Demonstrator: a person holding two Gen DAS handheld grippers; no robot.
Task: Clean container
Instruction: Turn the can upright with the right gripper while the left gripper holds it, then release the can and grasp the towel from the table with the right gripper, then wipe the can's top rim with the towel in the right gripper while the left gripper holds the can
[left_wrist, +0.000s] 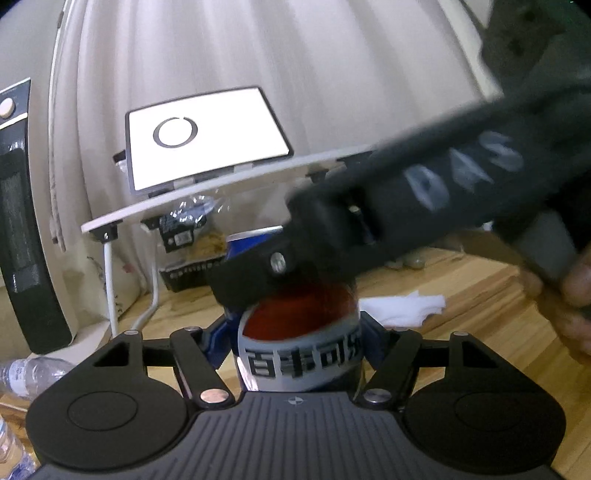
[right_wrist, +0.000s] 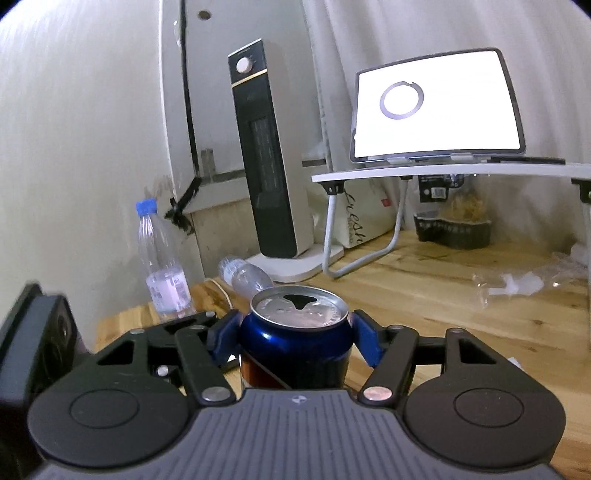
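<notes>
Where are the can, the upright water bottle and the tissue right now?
can (right_wrist: 295, 341): right wrist view, blue side wall under the opened top.
upright water bottle (right_wrist: 162, 258): right wrist view, clear body above the label.
tissue (left_wrist: 402, 308): left wrist view, middle of the crumpled white sheet.

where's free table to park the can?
Bare wood right of the can, between it and the plastic scraps, up to the stand leg. Left is crowded: two bottles, heater. More clutter sits under the stand.

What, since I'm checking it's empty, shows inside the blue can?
Through the open mouth of the blue can only darkness shows; the silver lid covers the rest, so any contents stay hidden.
</notes>
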